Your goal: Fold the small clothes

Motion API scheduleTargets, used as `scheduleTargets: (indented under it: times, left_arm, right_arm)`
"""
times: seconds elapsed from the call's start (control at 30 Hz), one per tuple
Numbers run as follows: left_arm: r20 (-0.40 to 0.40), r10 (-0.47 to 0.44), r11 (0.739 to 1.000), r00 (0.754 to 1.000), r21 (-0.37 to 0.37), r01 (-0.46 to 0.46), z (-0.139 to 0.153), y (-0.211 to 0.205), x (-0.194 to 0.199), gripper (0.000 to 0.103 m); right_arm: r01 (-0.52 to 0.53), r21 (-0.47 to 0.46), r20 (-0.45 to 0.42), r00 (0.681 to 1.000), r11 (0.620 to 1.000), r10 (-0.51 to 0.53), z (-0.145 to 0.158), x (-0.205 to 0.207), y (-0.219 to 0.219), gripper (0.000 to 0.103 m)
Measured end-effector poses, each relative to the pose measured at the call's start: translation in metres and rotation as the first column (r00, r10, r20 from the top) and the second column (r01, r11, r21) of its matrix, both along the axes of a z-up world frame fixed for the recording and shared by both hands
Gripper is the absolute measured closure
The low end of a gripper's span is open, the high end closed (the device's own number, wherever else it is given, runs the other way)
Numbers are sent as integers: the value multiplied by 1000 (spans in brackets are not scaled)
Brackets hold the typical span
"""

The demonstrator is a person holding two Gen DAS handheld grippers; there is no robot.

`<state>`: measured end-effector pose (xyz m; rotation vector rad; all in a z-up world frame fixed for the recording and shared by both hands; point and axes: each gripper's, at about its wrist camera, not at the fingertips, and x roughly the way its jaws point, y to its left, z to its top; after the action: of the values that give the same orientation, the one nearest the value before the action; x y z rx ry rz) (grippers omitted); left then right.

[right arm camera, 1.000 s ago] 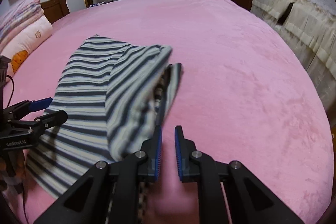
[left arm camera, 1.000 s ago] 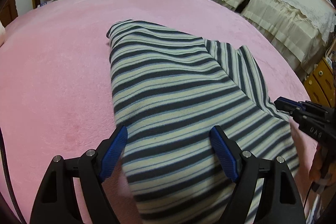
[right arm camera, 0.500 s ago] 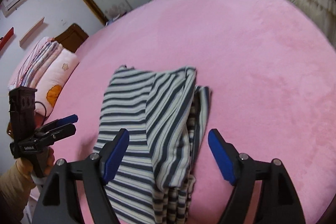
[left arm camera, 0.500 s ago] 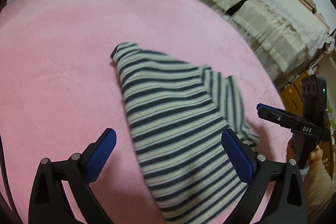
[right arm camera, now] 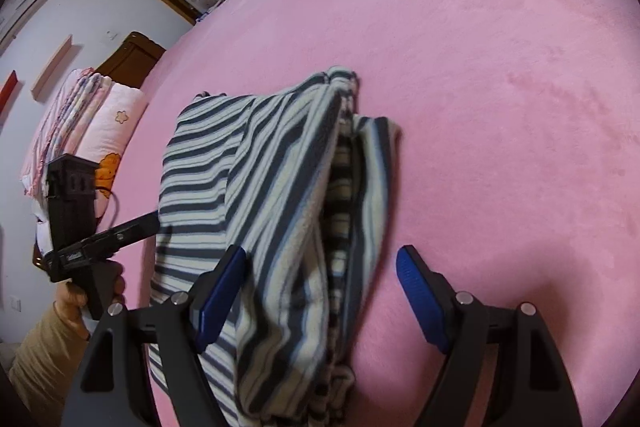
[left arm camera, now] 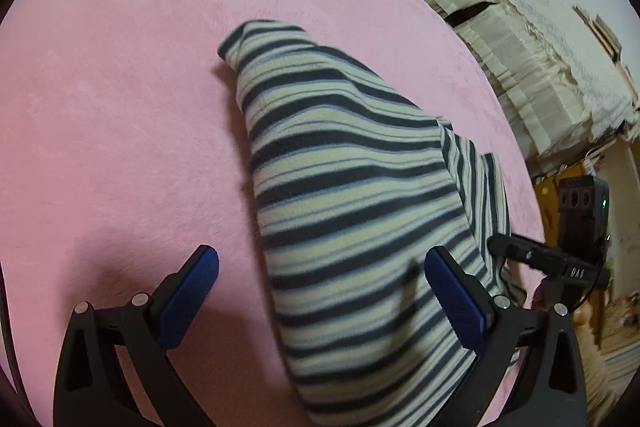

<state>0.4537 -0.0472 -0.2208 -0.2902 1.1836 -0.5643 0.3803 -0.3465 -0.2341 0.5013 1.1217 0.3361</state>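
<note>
Hovering over the pink bed [right arm camera: 500, 27], both grippers are spread wide with nothing pinched between the pads.

Left gripper [left arm camera: 320, 291]: jaws have just been opening to their widest; the striped garment [left arm camera: 352, 187] passes under the gap nearer the right-hand pad, not pressed by either one. Its left-hand pad sits over bare pink cover.

Right gripper [right arm camera: 320, 287]: jaws released too, having sprung apart within the last second; the doubled-over edge of the same garment lies in the gap between the pads, loose, untouched by either.

Garment: a striped fleece piece, dark and cream bands, lying on the bed cover toward the near edge where the person stands, partly folded, one flap already laid over the body. Long axis runs away from the near edge toward the middle of the bed, roughly in line with both grippers' pointing direction. Far end tapers to a narrow tip; near end runs out under the grippers and out of view.

The two grippers flank it, left at the plain flat side, right at the stacked side with layered edges showing. Each appears in the other's view, low at the frame edge, held in a hand [right arm camera: 92, 291].

Judgement: the next fold likely needs the near hem lifted toward the far tip; both hands look equally near, the right facing thicker layers.
</note>
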Motion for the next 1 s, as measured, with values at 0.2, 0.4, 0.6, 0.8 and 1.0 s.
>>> scheduleTargets:
  times: [0.2,0.4,0.6,0.8,1.0]
  left_arm:
    - [25,5,999,1000,-49,-4,-16,-6,14,1]
    - [32,18,1000,999,-22,-17,-23,-17,20,1]
    - [63,-23,998,998,61,19,-21,-34,19,1]
    - [99,-48,995,994,92,39,-12,-43,14,44]
    - [167,-63,988,984,147,38,5,-58,3,75]
  right_arm:
    - [-33,46,29,999,998,32,-11,18,11,25]
    - [-39,70,50,998,997,35,-15,37,20,31]
    - [-48,29,78,996,998,45,-14,34,24,46]
    - [-51,-19,99,994,999,52,-8,31,30,65]
    - [-51,-128,158,985,990,71,10,21,50,76]
